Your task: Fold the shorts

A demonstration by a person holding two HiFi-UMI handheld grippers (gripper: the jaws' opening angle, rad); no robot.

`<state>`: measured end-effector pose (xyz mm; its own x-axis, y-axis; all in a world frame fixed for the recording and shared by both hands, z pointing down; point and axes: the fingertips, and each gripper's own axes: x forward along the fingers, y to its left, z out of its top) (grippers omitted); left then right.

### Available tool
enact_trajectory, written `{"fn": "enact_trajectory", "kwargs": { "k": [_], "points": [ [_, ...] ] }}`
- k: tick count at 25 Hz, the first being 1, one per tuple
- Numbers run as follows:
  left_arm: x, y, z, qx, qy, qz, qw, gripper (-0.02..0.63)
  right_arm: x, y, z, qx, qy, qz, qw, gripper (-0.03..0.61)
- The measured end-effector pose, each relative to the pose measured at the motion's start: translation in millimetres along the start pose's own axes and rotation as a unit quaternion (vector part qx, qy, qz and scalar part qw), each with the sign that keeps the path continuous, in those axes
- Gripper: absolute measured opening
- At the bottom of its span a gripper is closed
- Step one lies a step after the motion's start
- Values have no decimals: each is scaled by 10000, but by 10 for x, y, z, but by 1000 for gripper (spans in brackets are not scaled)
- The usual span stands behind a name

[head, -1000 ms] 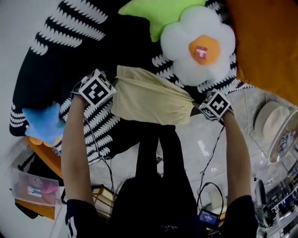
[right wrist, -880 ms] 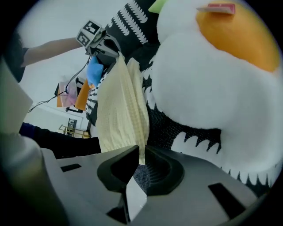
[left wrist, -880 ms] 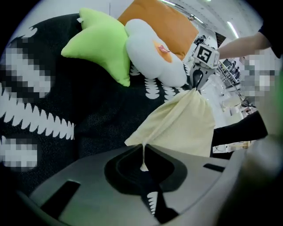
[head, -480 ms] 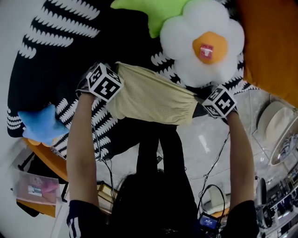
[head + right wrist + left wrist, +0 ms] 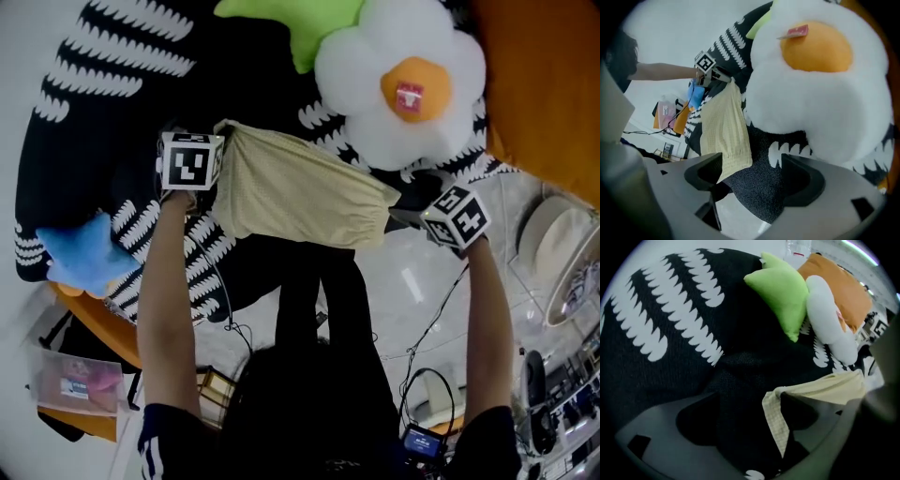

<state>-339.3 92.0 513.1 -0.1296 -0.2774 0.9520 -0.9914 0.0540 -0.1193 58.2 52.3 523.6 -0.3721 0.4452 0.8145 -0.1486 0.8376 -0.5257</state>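
Head view looks down on pale yellow mesh shorts lying flat on a black knitted blanket with white scalloped stripes, just below and to the left of a white flower-shaped plush cushion with an orange centre. The upper right edge of the shorts runs near the flower cushion's lower petals. A lime-green plush cushion lies against the flower cushion's upper left side. A large orange cushion sits to its right. A blue star-shaped plush toy lies well apart from it, at the blanket's lower left edge.

In the left gripper view, the left claw points down at the blanket, at the end of the shorts farthest from the flower cushion. Its jaws have just been opening and now stand wide apart. A corner of the shorts hangs between them, draped against the right-hand jaw, and no pad presses on it.

In the right gripper view, the right claw is at the end of the shorts just below the flower cushion. Its jaws have also just been opening and stand apart. The gathered edge of the shorts lies beside the left-hand jaw, and only the blanket shows between the two jaws, so nothing is pinched. Pale floor shows past the blanket's edge, below the flower cushion.
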Motion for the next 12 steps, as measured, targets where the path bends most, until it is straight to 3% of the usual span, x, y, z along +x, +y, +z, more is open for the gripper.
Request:
{"fn": "enact_trajectory", "kwargs": {
  "k": [3,6,8,12],
  "points": [
    [-64,21,73,794,-21,380,9961,405,-93,-26,14,367,-577,-267,9973,405],
    [-51,14,150,1097,55,748,9911,439,-160,35,-37,738,-988,-387,9916,400],
    [25,-63,146,880,248,537,9944,439,-179,129,-131,900,-1136,-347,9888,396],
    [108,-133,-44,-165,877,-411,9952,439,-118,280,-251,1038,-1302,-229,9858,388]
  ]
}}
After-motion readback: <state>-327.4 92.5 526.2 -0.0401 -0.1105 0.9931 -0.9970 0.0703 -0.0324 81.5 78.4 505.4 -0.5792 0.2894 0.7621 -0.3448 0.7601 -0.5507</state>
